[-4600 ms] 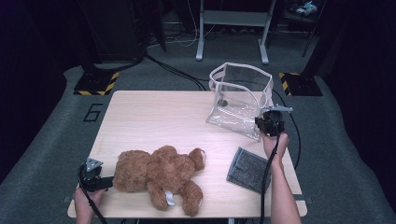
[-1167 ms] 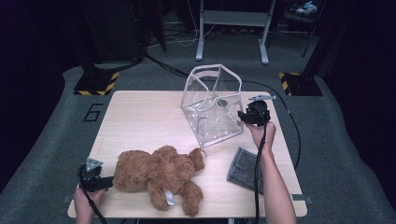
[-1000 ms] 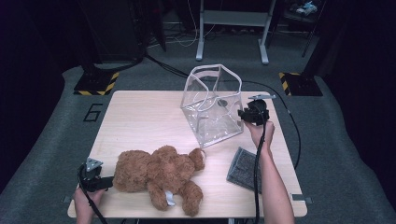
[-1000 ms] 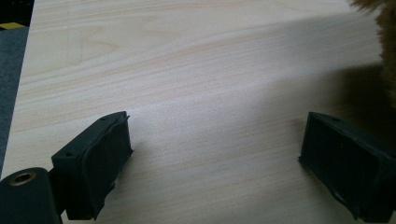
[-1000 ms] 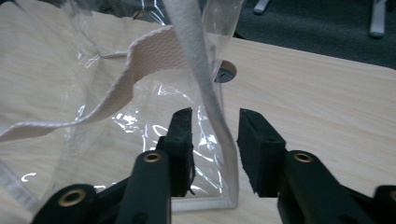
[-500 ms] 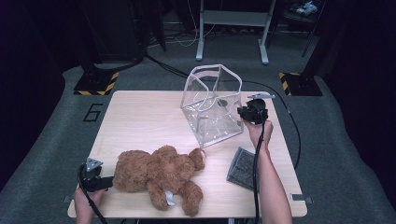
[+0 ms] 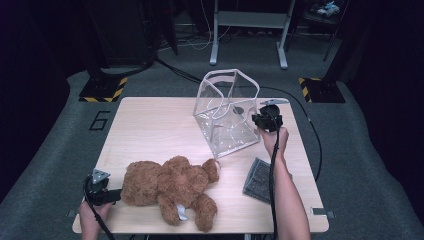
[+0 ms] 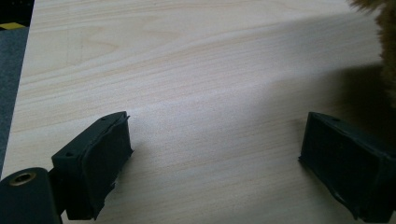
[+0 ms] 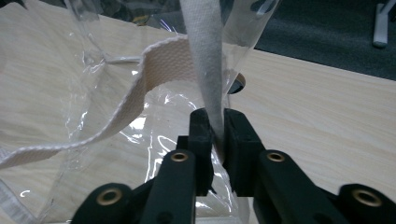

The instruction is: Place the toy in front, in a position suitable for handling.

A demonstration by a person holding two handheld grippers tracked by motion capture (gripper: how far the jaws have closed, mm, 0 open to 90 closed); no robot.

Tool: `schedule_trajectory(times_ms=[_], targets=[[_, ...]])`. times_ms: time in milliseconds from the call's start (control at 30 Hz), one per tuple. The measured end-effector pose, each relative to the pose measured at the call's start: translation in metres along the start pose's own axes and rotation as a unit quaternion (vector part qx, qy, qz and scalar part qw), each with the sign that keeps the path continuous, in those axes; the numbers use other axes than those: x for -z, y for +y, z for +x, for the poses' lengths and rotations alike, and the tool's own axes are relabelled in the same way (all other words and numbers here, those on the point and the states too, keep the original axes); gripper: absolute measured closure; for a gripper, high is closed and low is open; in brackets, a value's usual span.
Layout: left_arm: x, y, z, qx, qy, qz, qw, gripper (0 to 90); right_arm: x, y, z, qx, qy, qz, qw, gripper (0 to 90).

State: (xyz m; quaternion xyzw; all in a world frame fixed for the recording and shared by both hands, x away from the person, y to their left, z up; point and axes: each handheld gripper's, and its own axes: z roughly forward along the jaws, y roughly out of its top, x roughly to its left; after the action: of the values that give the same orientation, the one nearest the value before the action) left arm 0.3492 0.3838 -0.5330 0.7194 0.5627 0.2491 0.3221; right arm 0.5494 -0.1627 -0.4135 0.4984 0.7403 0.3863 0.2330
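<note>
Bag rim pinched at the table's far right.

Right gripper (image 7: 264, 119) has just closed its 2 jaws on the white webbing edge (image 9: 205, 74) of the clear plastic bag (image 7: 227, 117), which stands tilted on the wooden table (image 7: 150, 130), far right of centre. Left gripper (image 7: 102, 192) rests at the near left with jaws spread wide over bare wood, just beside the brown teddy bear (image 7: 170, 182). A grey pad (image 7: 257, 179) lies near right.

A glossy clear plastic bag (image 7: 227, 117) with woven cloth trim (image 9: 205, 60) stands on matt pale wood table (image 7: 150, 130); the teddy bear (image 7: 170, 185) is plush.
</note>
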Motion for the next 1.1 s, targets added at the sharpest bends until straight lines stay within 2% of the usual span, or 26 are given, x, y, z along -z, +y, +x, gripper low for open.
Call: schedule_trajectory(times_ms=[233, 267, 533, 567, 633, 800, 833, 900, 1000, 1100], targets=[[0.0, 0.0, 0.0, 0.0, 0.0, 0.001, 1.0, 8.1, -0.001, 0.001, 0.01, 0.013, 0.013, -0.002, 0.9998, 87.3], [0.0, 0.0, 0.0, 0.0, 0.0, 0.001, 1.0, 8.1, -0.001, 0.001, 0.012, 0.01, 0.014, -0.001, 0.9999, 87.4], [0.0, 0.0, 0.0, 0.0, 0.0, 0.0, 1.0, 8.1, -0.003, -0.002, 0.038, 0.036, 0.03, -0.009, 0.9989, 87.9], [0.0, 0.0, 0.0, 0.0, 0.0, 0.001, 1.0, 8.1, -0.003, -0.002, 0.046, 0.047, 0.033, -0.018, 0.9982, 87.9], [0.0, 0.0, 0.0, 0.0, 0.0, 0.001, 1.0, 8.1, -0.002, -0.002, 0.05, 0.052, 0.035, -0.02, 0.9978, 88.0], [0.0, 0.0, 0.0, 0.0, 0.001, 0.001, 1.0, 8.1, -0.003, -0.001, 0.07, 0.065, 0.059, -0.02, 0.9959, 87.9], [0.0, 0.0, 0.0, 0.0, 0.001, 0.0, 1.0, 8.1, -0.005, 0.0, 0.078, 0.073, 0.065, -0.021, 0.995, 87.9], [0.0, 0.0, -0.001, 0.0, 0.001, 0.001, 1.0, 8.1, -0.005, 0.0, 0.081, 0.076, 0.068, -0.02, 0.9946, 87.9], [0.0, 0.0, -0.001, 0.001, 0.001, 0.001, 1.0, 8.1, -0.007, 0.001, 0.092, 0.078, 0.081, -0.018, 0.9935, 87.9], [0.0, 0.0, 0.0, -0.001, 0.002, -0.001, 1.0, 8.1, -0.01, 0.002, 0.101, 0.091, 0.091, -0.019, 0.9916, 87.9]])
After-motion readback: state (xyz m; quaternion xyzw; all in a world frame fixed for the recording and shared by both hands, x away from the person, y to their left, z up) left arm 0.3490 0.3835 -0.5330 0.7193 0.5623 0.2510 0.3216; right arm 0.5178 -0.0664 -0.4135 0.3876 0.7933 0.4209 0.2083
